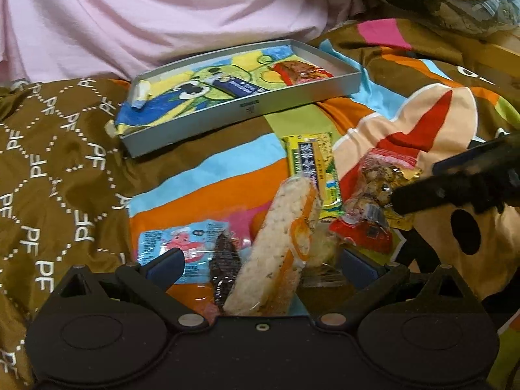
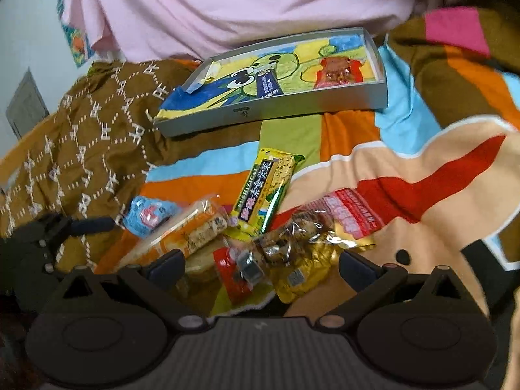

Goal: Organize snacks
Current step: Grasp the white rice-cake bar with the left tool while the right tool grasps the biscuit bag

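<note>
Straddling the orange cake bar (image 1: 279, 250), left gripper (image 1: 260, 269) spread apart (neighbouring wrappers crowding; risking snagging two).

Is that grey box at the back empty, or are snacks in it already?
Not empty. The grey box lies open with no lid on it, holding a red packet at one end and a dark blue packet near the middle.

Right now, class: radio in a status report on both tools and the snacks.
Left tool open around orange-wrapped rice cracker bar. Right tool open over red-and-gold packets. Grey tray holds two snacks. Path clear.
</note>
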A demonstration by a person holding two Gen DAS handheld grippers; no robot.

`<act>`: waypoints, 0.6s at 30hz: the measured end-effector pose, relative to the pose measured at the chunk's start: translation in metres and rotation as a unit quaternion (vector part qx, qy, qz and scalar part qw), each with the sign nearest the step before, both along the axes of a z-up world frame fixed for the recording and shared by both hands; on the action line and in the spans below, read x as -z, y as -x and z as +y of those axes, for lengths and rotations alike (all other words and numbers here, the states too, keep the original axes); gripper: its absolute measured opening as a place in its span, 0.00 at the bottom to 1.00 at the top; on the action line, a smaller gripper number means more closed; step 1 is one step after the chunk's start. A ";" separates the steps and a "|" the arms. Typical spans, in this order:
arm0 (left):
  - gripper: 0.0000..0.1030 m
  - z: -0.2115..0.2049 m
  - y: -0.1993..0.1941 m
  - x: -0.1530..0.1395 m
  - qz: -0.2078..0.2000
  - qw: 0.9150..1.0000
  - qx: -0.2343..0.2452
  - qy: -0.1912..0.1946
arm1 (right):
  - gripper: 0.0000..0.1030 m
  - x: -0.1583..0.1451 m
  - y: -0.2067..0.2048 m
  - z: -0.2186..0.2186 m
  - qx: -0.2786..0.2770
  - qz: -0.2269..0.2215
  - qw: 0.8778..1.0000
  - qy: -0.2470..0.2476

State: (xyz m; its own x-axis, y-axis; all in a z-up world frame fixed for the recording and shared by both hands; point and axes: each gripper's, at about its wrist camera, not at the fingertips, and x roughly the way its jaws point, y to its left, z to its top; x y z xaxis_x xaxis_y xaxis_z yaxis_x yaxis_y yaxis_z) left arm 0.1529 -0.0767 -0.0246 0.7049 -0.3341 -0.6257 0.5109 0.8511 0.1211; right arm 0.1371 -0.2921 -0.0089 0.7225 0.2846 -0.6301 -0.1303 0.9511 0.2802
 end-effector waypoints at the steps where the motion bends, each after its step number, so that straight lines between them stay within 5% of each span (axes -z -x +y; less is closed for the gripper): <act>1: 0.97 0.000 -0.001 0.000 0.004 1.000 0.004 0.002 | 1.00 0.002 -0.003 -0.003 0.001 0.004 1.000 -0.015; 9: 0.80 -0.002 -0.012 -0.002 0.034 0.999 0.027 0.030 | 0.85 0.018 -0.023 -0.021 0.025 0.033 0.996 -0.076; 18: 0.46 -0.005 -0.030 0.001 0.081 0.996 -0.004 0.040 | 0.75 0.024 -0.034 -0.016 0.027 0.028 0.997 -0.069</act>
State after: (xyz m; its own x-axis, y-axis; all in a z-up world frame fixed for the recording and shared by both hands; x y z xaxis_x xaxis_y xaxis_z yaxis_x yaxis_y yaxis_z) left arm 0.1832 -0.0821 -0.0253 0.5997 -0.3820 -0.7032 0.5116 0.8587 -0.0301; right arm 0.1713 -0.3077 -0.0328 0.7039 0.3328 -0.6275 -0.0598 0.9081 0.4144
